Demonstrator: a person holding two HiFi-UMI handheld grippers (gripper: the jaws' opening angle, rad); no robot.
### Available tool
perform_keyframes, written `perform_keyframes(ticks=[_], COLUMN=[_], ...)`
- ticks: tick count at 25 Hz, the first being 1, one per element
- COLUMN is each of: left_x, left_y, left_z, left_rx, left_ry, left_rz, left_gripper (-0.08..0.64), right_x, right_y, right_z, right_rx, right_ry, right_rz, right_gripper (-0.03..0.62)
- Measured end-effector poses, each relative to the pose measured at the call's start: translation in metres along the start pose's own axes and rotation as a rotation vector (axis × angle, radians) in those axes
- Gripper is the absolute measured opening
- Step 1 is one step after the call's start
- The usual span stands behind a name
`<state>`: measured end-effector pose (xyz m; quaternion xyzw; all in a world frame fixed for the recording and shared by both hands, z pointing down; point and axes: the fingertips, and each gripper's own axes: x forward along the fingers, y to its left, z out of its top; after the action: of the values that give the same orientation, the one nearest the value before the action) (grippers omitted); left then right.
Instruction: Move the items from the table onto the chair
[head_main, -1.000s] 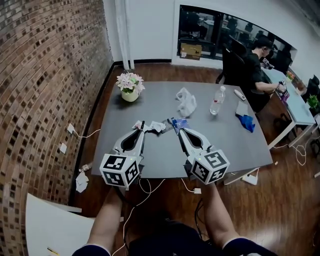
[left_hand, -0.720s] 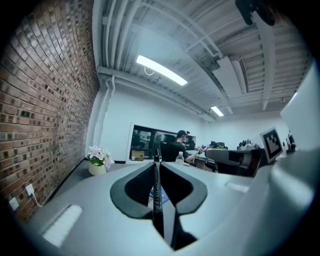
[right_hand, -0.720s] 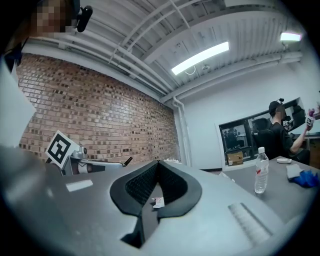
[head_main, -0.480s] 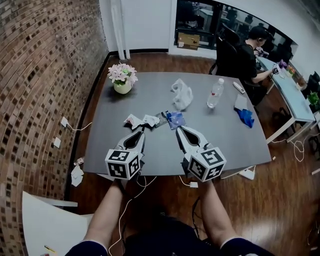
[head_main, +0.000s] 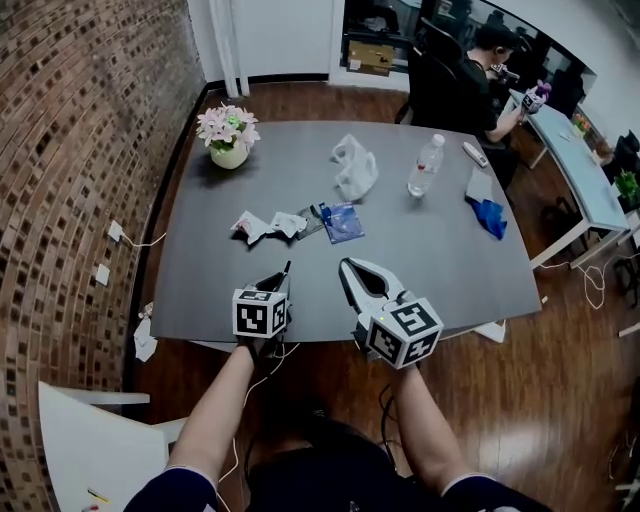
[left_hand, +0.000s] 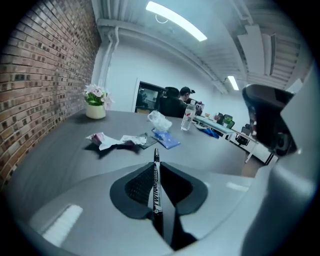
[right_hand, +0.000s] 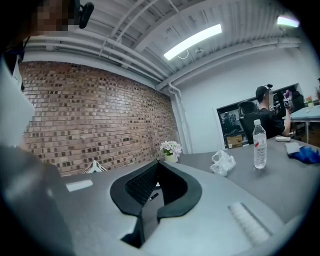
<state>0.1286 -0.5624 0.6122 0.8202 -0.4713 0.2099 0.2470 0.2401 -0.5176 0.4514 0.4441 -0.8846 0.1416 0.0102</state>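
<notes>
While the dark grey rectangular worktop (head_main: 420, 270) carries most of the items, the white chair (head_main: 90, 440) stands on the floor at the person's lower left, well apart from it. On the worktop lie a crumpled white plastic bag (head_main: 354, 168), a clear plastic water bottle (head_main: 426, 166) with a label too small to read, a flat blue packet (head_main: 342, 222) and some torn white wrappers (head_main: 265, 225). The right gripper (right_hand: 158, 161) hangs over the near edge with its jaws pressed together on nothing. The left gripper (left_hand: 156, 162) has its jaws pinched on a slim black marker pen (left_hand: 156, 192), lying lengthwise between them with its tip poking past. White print on the barrel reads "TWIN MARKER". The pen looks light and stiff with a smooth barrel, so it could slide or pivot. A hold along the mid-barrel, as here, seems the safest.
</notes>
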Motion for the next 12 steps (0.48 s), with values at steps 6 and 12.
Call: perform_keyframes(ticks=[6,12], left_x=[0.034,0.043], left_y=[0.011,0.017], left_z=[-0.032,-0.049], left_rx=[0.014,-0.001], left_ry=[0.127,0.177], left_rz=[0.062,0.1], left_gripper=[0.054,0.055], right_x=[-0.005,-0.009], right_y=[-0.015,-0.023], right_z=[-0.013,-0.014], right_rx=[0.015,0.016], right_ry=[0.027,0.034], right_rz=[-0.012,-0.019], right_gripper=[0.002,0.002])
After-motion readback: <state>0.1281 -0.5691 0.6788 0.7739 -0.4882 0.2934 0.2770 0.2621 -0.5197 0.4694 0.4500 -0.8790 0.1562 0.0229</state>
